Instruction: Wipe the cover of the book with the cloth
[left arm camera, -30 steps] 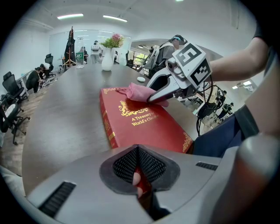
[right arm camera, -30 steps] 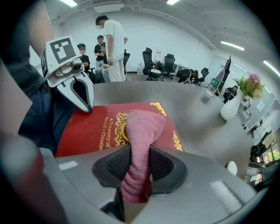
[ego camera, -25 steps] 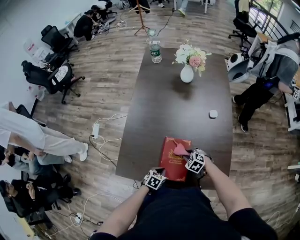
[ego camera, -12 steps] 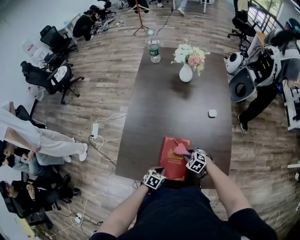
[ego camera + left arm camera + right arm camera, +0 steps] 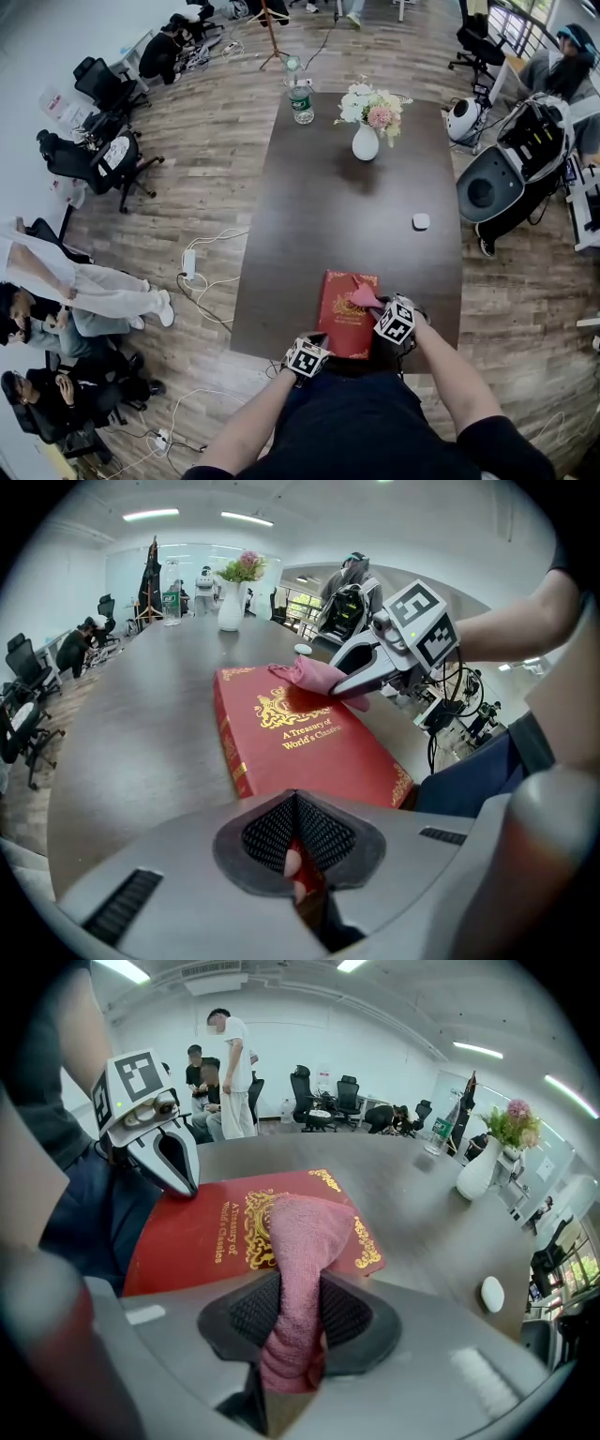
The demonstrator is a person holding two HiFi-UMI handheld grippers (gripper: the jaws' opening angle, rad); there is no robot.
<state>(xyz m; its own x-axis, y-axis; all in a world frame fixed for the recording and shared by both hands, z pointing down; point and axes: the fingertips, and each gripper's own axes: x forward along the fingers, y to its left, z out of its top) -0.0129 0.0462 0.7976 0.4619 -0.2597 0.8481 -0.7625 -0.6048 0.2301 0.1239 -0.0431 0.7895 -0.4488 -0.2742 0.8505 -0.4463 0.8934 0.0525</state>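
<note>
Two pinches going — right gripper (image 5: 294, 1321) on the floppy cloth (image 5: 302, 1227) (bunches easily), left gripper (image 5: 297, 855) clamping the stiff book (image 5: 309, 747) by its edge.

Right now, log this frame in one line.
left hand-held gripper: shut on book | right hand-held gripper: shut on cloth | cloth: on book
</note>
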